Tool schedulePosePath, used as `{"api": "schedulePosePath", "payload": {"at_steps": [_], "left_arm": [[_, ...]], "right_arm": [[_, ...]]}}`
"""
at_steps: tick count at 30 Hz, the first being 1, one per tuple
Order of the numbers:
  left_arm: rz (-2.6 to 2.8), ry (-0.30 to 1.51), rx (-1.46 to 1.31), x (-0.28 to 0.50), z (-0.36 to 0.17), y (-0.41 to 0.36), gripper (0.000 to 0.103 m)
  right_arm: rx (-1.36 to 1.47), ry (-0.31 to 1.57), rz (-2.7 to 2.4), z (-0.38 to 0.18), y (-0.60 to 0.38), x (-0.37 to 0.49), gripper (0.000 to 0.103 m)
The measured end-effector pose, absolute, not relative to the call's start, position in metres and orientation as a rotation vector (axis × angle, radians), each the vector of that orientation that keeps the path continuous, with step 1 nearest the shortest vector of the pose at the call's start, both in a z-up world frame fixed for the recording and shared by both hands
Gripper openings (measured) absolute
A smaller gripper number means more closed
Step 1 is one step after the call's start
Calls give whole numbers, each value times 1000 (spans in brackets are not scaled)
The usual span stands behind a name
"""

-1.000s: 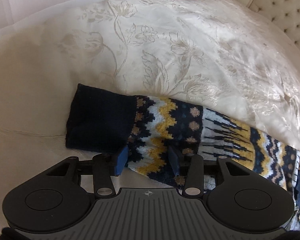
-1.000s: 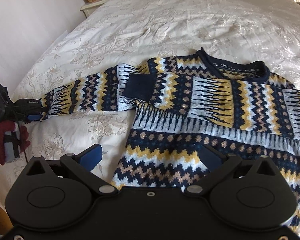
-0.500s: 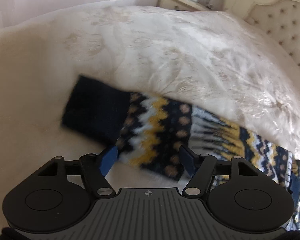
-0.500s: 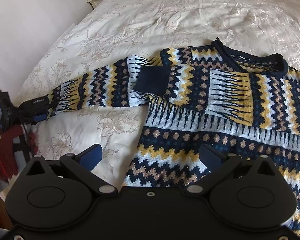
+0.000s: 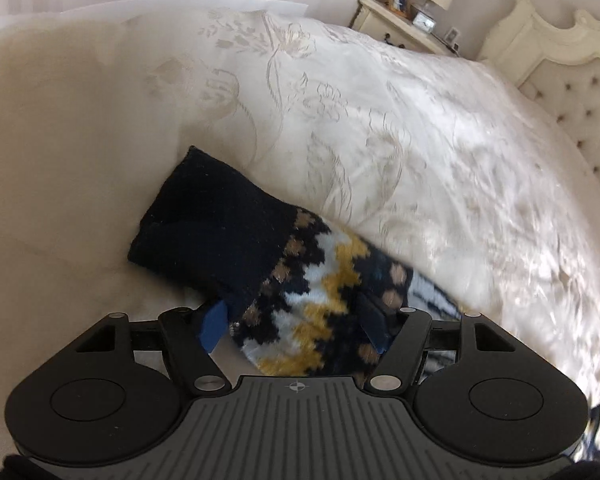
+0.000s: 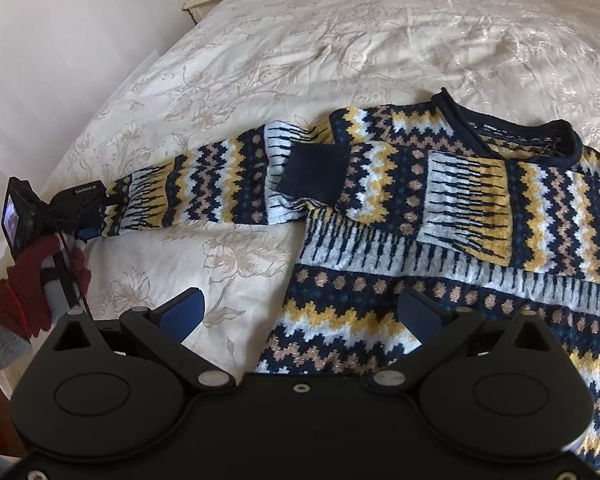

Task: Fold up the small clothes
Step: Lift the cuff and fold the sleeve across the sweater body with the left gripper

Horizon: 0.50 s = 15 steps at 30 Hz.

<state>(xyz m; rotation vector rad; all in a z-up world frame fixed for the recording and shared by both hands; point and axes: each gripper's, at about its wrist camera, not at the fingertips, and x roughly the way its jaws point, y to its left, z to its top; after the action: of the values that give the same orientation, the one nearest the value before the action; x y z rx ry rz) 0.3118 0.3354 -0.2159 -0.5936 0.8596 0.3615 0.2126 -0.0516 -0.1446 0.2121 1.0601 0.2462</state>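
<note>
A navy, yellow and white patterned sweater (image 6: 420,280) lies flat on the bed. Its right sleeve (image 6: 440,188) is folded across the chest, and its left sleeve (image 6: 204,188) stretches out to the left. My left gripper (image 5: 294,322) stands open at that sleeve's end by the navy cuff (image 5: 212,236), the sleeve's near edge lying between its fingers. The left gripper (image 6: 82,204) also shows in the right wrist view, held by a red-gloved hand (image 6: 32,280). My right gripper (image 6: 300,312) hovers open over the sweater's lower left edge, holding nothing.
The cream floral bedspread (image 5: 380,140) covers the whole bed. A tufted headboard (image 5: 572,80) and a nightstand (image 5: 400,28) with a lamp and photo frame stand at the far right. The bed's edge drops off left of the sleeve.
The left gripper's jaws have widened and the gripper has rolled, so the sleeve now lies tilted and deeper between its fingers. The right gripper has barely moved.
</note>
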Motion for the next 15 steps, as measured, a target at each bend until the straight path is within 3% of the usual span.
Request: {"api": "schedulePosePath", "payload": {"at_steps": [1,3,5,15], "left_arm": [[367,854,-584,312,-215,334,63],[389,843,-553,309,-211,329,32],[377,828,-556,304,-206,326,16],[275,697,-398,294,-134,274,13]], "right_arm": [[216,1058,243,-144,-53,212,102],[224,1050,235,-143,-57,210,102],[227,1043,231,-141,-60,208,102],[257,1013,238,-140,-83,190,102]]}}
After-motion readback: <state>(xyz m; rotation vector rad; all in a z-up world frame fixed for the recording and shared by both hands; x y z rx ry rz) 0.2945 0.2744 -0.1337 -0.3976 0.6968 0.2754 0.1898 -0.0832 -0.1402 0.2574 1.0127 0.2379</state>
